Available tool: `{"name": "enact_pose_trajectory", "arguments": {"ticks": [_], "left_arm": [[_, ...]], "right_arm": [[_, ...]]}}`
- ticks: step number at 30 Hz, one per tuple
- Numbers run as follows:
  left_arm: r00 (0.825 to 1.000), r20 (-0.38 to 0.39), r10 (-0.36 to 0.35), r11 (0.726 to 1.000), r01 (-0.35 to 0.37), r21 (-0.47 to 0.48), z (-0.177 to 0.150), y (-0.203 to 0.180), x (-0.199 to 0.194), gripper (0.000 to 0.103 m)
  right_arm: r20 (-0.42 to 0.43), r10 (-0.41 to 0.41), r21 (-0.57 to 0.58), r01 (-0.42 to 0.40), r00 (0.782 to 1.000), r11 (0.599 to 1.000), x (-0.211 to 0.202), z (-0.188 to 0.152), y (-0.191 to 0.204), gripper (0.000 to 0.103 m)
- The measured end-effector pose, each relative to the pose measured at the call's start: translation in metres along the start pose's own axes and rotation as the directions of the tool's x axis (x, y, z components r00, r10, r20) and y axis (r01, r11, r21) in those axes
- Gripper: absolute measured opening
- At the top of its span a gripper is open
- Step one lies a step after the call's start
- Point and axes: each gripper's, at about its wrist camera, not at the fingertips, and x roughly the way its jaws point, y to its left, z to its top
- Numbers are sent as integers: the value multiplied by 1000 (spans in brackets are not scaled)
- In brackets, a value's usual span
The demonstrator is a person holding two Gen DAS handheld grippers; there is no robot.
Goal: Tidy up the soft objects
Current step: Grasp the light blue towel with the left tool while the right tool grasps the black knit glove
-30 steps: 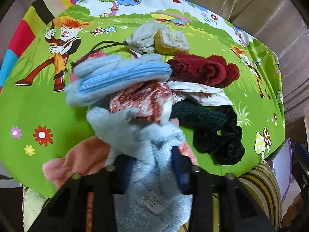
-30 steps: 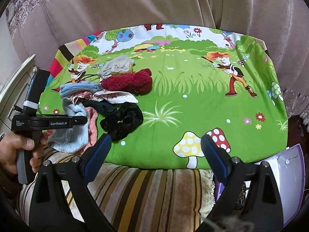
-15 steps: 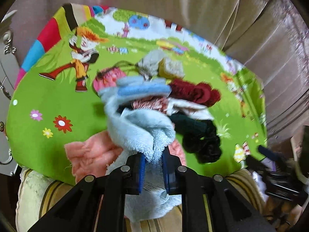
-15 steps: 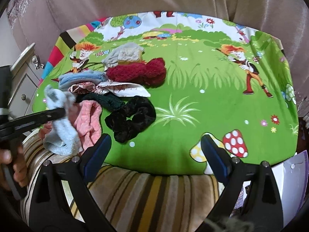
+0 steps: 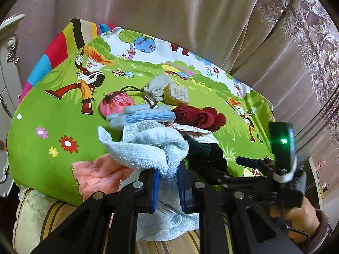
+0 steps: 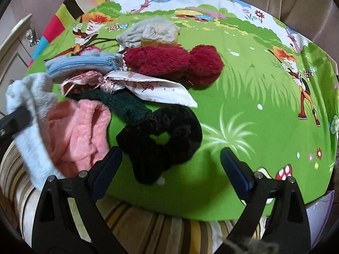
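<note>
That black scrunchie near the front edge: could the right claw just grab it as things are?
Probably yes. The right claw is open, with the black scrunchie just ahead between its fingers and nothing lying over it; only a dark green knit piece touches its far side.

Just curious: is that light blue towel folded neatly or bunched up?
Bunched up: the light blue towel hangs crumpled, pinched between the left gripper's jaws.

The soft pile crowds the cartoon cloth [image 6: 243, 114] from 9 to 12 o'clock — dark red plush [image 6: 173, 65] at 12, black scrunchie [image 6: 163, 139] just ahead of the spread right gripper [image 6: 170, 160], pink fleece [image 6: 82, 131] at 9. From 1 to 4 o'clock the green cloth lies bare — open passage. The curtain [image 5: 190, 21] walls the far edge.
</note>
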Motion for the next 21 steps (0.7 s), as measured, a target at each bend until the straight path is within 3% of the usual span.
{"name": "enact_pose_trajectory", "arguments": {"ticks": [7,9,14,17,21], "left_arm": [[1000,15,-24,1000,24,-7,0,2,-1,16],[999,22,-28,1000,29,-5,-1,2,-3,16],[999,41,-31,999,31,7,-2,-3,-7,16],[998,53,-27,1000,26,12,-3,-6,-11,16],[998,61,-26,1000,25,14,-6,-9,-16,16]], "right_arm": [[-54,9,8,-8,998,1000,24,9,0,94],[-60,25,21,-24,998,999,26,9,-3,86],[-40,85,2,-85,996,996,21,8,1,47],[-35,105,6,-105,994,994,17,6,3,35],[-15,113,22,-112,994,993,5,-1,1,31]]}}
